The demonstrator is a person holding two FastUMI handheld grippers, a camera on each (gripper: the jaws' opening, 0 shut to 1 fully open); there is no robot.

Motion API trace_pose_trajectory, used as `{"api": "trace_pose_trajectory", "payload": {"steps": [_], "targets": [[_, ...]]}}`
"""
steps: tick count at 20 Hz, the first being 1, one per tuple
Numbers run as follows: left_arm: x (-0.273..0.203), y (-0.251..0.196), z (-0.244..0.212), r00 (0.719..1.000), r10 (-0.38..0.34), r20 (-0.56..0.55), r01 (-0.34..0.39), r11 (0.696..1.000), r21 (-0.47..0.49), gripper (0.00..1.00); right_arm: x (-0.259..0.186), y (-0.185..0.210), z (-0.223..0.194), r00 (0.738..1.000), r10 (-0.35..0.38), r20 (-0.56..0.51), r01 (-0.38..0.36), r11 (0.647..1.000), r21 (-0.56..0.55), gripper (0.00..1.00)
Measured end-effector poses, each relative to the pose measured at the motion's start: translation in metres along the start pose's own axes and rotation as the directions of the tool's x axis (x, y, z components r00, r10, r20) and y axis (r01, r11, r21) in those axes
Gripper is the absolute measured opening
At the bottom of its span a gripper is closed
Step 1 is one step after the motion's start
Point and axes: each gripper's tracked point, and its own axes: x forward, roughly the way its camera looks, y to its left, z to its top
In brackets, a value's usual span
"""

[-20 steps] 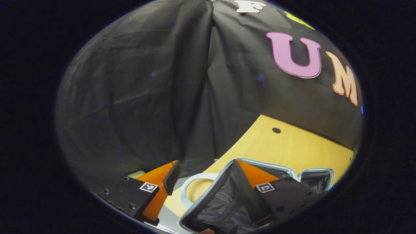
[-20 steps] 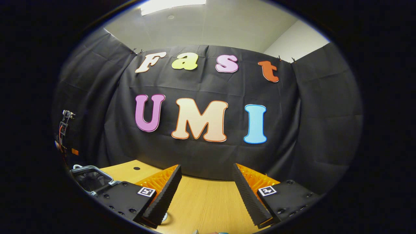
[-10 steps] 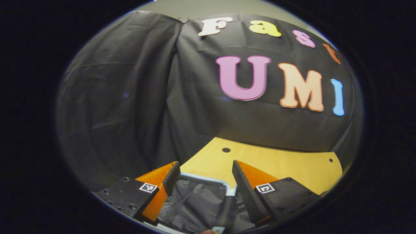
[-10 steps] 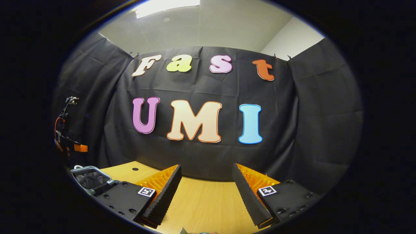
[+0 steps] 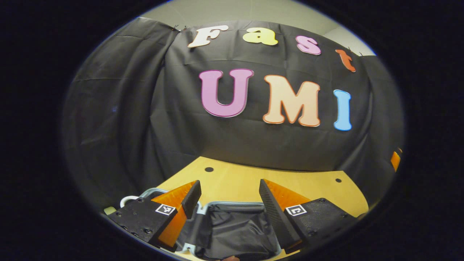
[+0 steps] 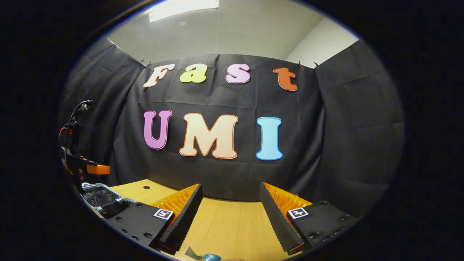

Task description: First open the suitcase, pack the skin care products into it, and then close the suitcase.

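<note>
Below your left gripper (image 5: 229, 197), at six o'clock in the left gripper view, the suitcase (image 5: 232, 228) lies open on the wooden table (image 5: 290, 185), its dark lining bare as far as you can see, so opening looks done while packing and closing remain. Both tongs are spread and hold nothing. At six o'clock under your right gripper (image 6: 230, 203), a small blue-capped item (image 6: 211, 257) peeks in, probably one of the skin care products.
</note>
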Motion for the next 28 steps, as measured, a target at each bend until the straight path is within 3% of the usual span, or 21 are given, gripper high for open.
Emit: {"api": "trace_pose_trajectory", "payload": {"steps": [7,15,24,28], "targets": [[-0.015,-0.106,-0.037,0.983,-0.168,-0.078,0.171,0.985,0.029,0.94,-0.01,-0.021,-0.009,1.0,0.016,-0.014,-0.016,1.0,0.017,0.98],[-0.03,-0.204,-0.11,0.924,-0.312,-0.22,0.331,0.942,0.054,0.94,-0.025,-0.051,-0.012,1.0,0.023,-0.02,-0.023,0.999,0.029,0.98],[-0.04,-0.263,-0.189,0.849,-0.365,-0.382,0.402,0.915,0.019,0.95,-0.04,-0.1,-0.029,0.998,-0.005,-0.059,0.007,1.0,0.028,0.98],[-0.04,-0.268,-0.227,0.822,-0.351,-0.448,0.394,0.919,0.002,0.94,-0.039,-0.113,-0.034,0.997,-0.018,-0.074,0.02,0.999,0.025,0.98]]}}
